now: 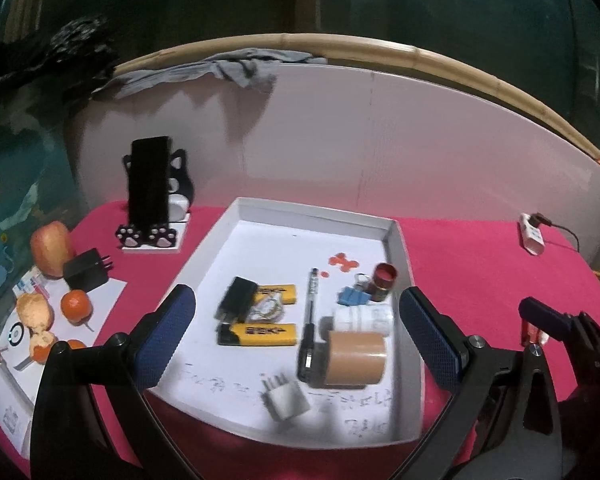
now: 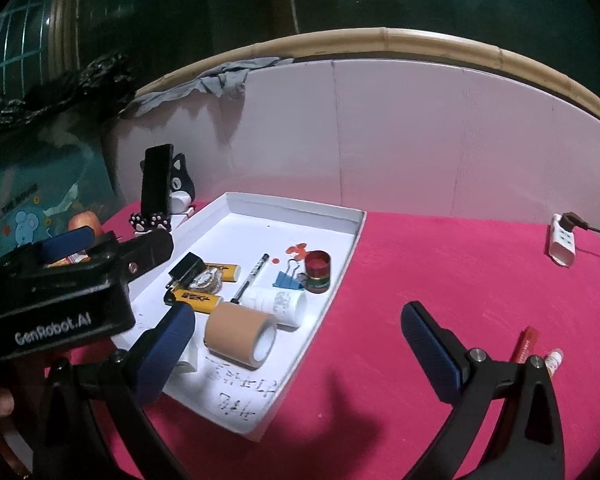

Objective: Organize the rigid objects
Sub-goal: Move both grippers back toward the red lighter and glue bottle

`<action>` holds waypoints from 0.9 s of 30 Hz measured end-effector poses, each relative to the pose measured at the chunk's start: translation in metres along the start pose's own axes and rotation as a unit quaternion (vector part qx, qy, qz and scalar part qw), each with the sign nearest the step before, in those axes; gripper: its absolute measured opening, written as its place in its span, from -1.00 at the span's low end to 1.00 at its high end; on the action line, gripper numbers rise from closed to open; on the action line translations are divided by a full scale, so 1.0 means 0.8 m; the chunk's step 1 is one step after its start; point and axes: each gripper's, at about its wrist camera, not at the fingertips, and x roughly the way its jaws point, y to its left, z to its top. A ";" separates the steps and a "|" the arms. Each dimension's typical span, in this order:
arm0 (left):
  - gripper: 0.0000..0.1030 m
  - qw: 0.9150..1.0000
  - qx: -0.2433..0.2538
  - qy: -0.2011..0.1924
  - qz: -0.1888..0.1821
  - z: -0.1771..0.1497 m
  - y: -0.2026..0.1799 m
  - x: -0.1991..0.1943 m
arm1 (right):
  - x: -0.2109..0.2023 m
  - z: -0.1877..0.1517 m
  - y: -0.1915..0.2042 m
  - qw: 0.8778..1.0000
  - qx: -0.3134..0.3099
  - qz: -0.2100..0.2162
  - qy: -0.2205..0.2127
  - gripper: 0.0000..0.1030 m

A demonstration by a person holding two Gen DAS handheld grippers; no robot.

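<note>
A white tray (image 1: pixel 396 248) on the pink cloth holds a tan tape roll (image 1: pixel 354 358), a white bottle (image 1: pixel 364 318), a black pen (image 1: pixel 310 312), two yellow lighters (image 1: pixel 260 334), a black charger (image 1: pixel 238 298), a blue binder clip (image 1: pixel 352 295) and a red jar (image 1: pixel 384 280). A white plug adapter (image 1: pixel 286 398) lies blurred at the tray's near end. My left gripper (image 1: pixel 298 340) hangs open above the tray with nothing between its fingers. My right gripper (image 2: pixel 300 352) is open over the tray's right edge and the cloth. A red tube (image 2: pixel 524 344) and a small white bottle (image 2: pixel 554 360) lie on the cloth by its right finger.
A phone on a cat-paw stand (image 1: pixel 148 184) stands at the back left. An apple (image 1: pixel 51 248), oranges (image 1: pixel 75 305), peel and a black charger (image 1: pixel 86 274) lie left of the tray. A white power strip (image 2: pixel 562 246) sits far right. A white board (image 1: pixel 380 140) walls the back.
</note>
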 end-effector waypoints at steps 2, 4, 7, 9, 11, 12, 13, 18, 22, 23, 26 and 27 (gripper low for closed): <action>1.00 1.000 0.008 0.002 -0.006 -0.001 -0.011 0.000 | -0.003 -0.001 -0.007 1.000 0.004 -0.004 -0.002 1.00; 1.00 1.000 0.015 0.005 -0.013 -0.003 -0.022 0.000 | -0.006 -0.003 -0.017 1.000 0.011 -0.008 -0.002 1.00; 1.00 0.999 0.027 0.009 -0.022 -0.007 -0.040 0.002 | -0.009 -0.007 -0.031 1.000 0.020 -0.015 0.000 1.00; 1.00 0.999 0.036 0.013 -0.030 -0.009 -0.051 0.003 | -0.010 -0.011 -0.039 0.999 0.025 -0.021 0.003 1.00; 1.00 0.998 0.046 0.018 -0.035 -0.012 -0.062 0.004 | -0.013 -0.016 -0.049 0.999 0.033 -0.025 0.006 1.00; 1.00 0.998 0.049 0.019 -0.036 -0.013 -0.067 0.005 | -0.014 -0.019 -0.055 0.999 0.037 -0.028 0.008 1.00; 1.00 0.998 0.053 0.021 -0.038 -0.014 -0.071 0.006 | -0.015 -0.022 -0.061 0.999 0.041 -0.032 0.009 1.00; 1.00 0.996 0.065 0.026 -0.045 -0.016 -0.087 0.007 | -0.024 -0.031 -0.089 0.997 0.060 -0.050 0.010 1.00; 1.00 0.996 0.075 0.028 -0.048 -0.019 -0.097 0.006 | -0.031 -0.039 -0.106 0.996 0.071 -0.057 0.013 1.00; 1.00 0.995 0.078 0.029 -0.050 -0.020 -0.100 0.005 | -0.033 -0.042 -0.109 0.995 0.074 -0.059 0.013 1.00; 1.00 0.994 0.086 0.030 -0.054 -0.022 -0.108 0.004 | -0.039 -0.047 -0.118 0.995 0.080 -0.062 0.015 1.00; 1.00 0.994 0.089 0.030 -0.055 -0.022 -0.111 0.004 | -0.042 -0.049 -0.122 0.995 0.081 -0.063 0.015 1.00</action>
